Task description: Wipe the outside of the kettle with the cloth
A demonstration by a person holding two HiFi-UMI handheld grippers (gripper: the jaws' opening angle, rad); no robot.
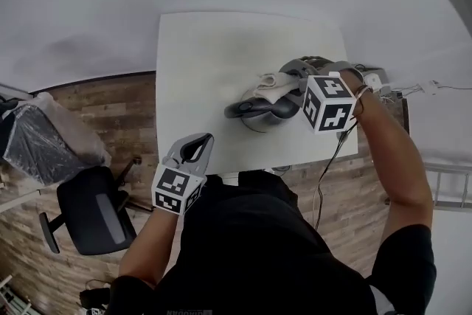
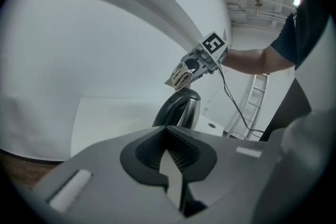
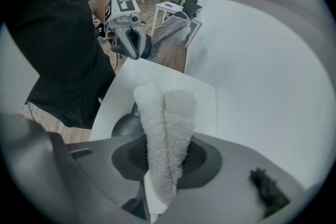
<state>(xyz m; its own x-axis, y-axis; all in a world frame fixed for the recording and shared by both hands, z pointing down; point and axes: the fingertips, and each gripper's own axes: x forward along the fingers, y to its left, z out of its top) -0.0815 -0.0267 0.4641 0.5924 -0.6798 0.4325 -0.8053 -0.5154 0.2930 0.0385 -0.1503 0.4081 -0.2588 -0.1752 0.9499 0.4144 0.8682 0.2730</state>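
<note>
While we stand at the near edge of the white worktop [image 1: 214,63], it fills the middle of the head view, with wood-pattern floor on both sides of it. Off its left side a black office chair [image 1: 92,212] stands on that floor, and beyond the chair is a bulky thing wrapped in clear plastic [image 1: 40,136].

Next in size is the kettle [image 1: 264,118], steel-bodied with a dark handle and lid. It stands upright on the worktop, toward the right and close to the edge nearest us. In the left gripper view we see it [image 2: 181,110] straight ahead and well apart from that gripper.

Our right tongs [image 1: 289,83] reach in over the kettle from the right. In the right gripper view these tongs [image 3: 164,157] are clamped on the cloth, with the kettle's dark lid [image 3: 126,126] just below and to the left.

Our left tongs [image 1: 203,136] hang off the worktop's near edge, close to our body. Their tips [image 2: 169,128] are pressed together with nothing between them.

Smallest is the cloth [image 1: 274,85], a pale folded terry piece. It sticks out past the right tongs [image 3: 165,113] and meets the top of the kettle [image 2: 181,76].
</note>
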